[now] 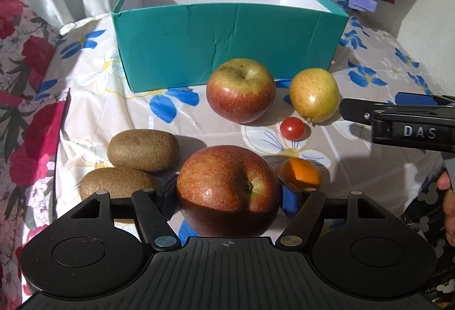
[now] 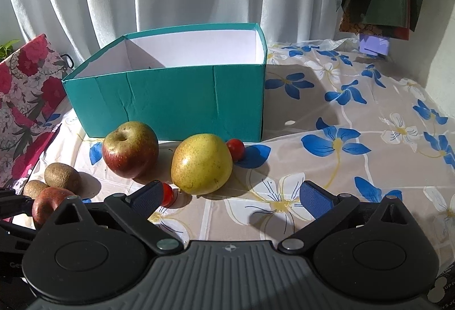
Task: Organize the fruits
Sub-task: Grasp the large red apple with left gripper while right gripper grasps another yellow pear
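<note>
Apples two, kiwis two

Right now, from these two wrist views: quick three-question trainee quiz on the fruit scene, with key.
1. True or false: the teal box already holds fruit.
2. What sits between the left gripper fingers? A) kiwi B) near apple C) pear
3. How many kiwis lie left of that apple?

Key: 1. False, as far as its inside shows. 2. B. 3. Two. The right gripper is open and holds nothing.
</note>
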`<state>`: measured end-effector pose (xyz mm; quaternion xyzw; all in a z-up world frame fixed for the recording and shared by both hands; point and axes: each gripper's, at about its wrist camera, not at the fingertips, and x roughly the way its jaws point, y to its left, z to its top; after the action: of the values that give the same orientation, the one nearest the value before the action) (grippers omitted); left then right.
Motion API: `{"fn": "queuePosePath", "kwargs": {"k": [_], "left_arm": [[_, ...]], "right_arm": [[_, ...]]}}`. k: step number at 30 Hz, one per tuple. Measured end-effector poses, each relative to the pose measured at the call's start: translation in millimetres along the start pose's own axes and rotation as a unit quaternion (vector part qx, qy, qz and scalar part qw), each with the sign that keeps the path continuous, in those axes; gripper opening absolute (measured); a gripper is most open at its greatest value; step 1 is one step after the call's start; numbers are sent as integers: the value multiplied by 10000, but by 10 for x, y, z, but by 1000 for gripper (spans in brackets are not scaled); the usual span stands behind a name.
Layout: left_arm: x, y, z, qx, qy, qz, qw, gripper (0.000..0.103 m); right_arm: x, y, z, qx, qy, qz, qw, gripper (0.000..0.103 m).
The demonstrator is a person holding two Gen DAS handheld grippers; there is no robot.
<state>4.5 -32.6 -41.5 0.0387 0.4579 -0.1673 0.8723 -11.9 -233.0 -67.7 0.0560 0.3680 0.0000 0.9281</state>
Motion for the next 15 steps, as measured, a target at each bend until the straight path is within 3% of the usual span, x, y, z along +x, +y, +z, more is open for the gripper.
{"fn": "queuePosePath", "kwargs": {"k": [7,15], "left_arm": [[-59,199,46,-152,-110,-80,9998,74],[-50,257,70,-201,-178,-128,9996,74]], "right_arm": [[232,297,184,-328,19,-201,9993,96],[478,417,174,-551,170,-402,9975,88]]}}
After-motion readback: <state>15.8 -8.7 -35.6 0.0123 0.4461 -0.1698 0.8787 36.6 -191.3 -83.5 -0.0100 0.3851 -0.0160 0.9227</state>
